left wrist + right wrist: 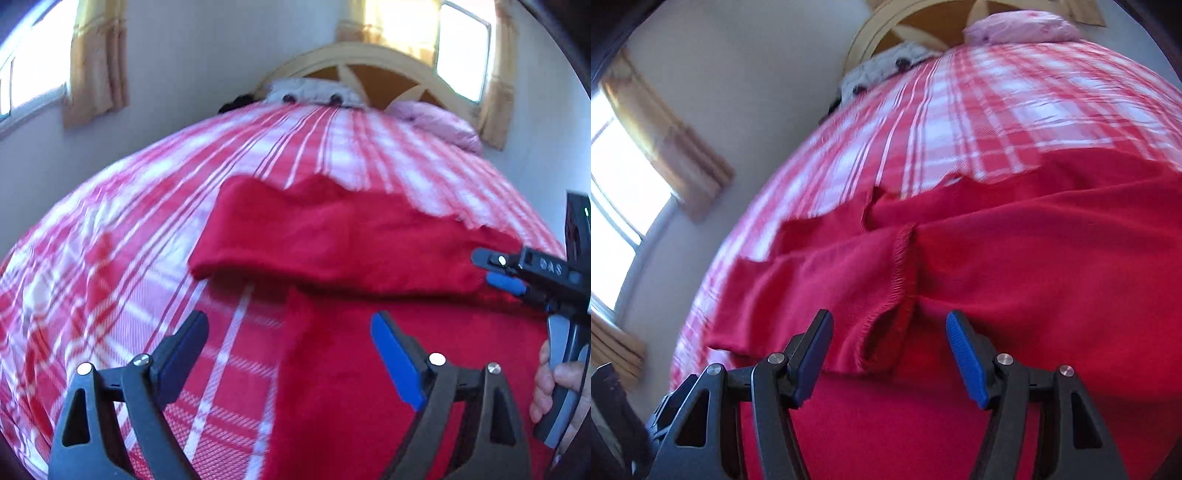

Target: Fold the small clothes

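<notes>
Count: one red garment (369, 251) on one bed (110, 258), lying ahead of and under the fingers. One pink pillow (439, 123) and one grey-white plush item (314, 90) far beyond the fingers. Two grippers: left gripper (290, 354), right gripper (890, 354). Two curtained windows (33, 81).

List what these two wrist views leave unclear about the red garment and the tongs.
- Red garment: its kind is unclear; the bottom edge cuts it off in both views.
- Right tongs: in the left view, whether they touch the cloth; the frame edge crops them.
- Grey item by the headboard: blurred, small.
</notes>
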`<control>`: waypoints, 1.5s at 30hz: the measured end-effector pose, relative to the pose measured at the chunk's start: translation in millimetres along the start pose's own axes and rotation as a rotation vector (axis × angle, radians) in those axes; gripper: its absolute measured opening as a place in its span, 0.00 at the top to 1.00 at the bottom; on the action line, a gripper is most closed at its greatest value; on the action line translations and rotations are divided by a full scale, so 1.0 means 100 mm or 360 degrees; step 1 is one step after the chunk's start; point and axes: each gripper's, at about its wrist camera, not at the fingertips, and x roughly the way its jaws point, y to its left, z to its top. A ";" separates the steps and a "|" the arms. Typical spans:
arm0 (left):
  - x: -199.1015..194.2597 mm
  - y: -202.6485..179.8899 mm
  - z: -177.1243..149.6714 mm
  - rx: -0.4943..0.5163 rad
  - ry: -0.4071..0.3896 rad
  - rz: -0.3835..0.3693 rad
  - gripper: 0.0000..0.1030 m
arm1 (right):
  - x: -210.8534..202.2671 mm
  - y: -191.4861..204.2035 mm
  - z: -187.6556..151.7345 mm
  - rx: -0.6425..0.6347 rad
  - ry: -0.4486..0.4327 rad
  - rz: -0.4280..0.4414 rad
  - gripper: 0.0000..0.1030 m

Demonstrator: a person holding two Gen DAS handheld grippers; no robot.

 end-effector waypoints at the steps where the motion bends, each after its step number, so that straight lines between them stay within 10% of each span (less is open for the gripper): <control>1: 0.04 0.03 -0.03 -0.0012 0.0023 0.0016 0.12 | 0.00 0.03 -0.01 -0.0019 -0.0029 -0.0043 0.37; 3: 0.11 0.10 -0.13 -0.0055 0.0090 0.0024 0.12 | 0.02 0.16 -0.02 -0.0112 -0.0081 -0.0079 0.42; 5: 0.19 0.13 -0.19 -0.0109 0.0166 0.0020 0.12 | 0.11 0.26 -0.04 -0.0196 -0.0044 -0.0115 0.87; 17: 0.25 0.17 -0.10 -0.0182 0.0182 0.0089 0.10 | -0.91 0.70 0.53 -0.0390 -0.0406 -0.0008 0.90; 25: 0.55 0.34 0.17 -0.0399 0.0191 0.0258 0.09 | -1.86 0.20 0.66 -0.0366 -0.0655 -0.0104 0.90; 32: 0.60 0.26 0.15 -0.0347 0.0206 0.0328 0.03 | -1.45 -1.03 0.11 -0.0123 -0.0424 -0.0535 0.90; 35: 0.63 0.22 0.15 -0.0307 0.0227 0.0376 0.02 | -1.01 -1.39 -0.13 0.0016 -0.0223 -0.0505 0.90; 45: 0.40 0.25 0.08 -0.0252 0.0221 0.0305 0.03 | -1.59 -1.46 -0.28 0.0098 -0.0313 -0.0475 0.79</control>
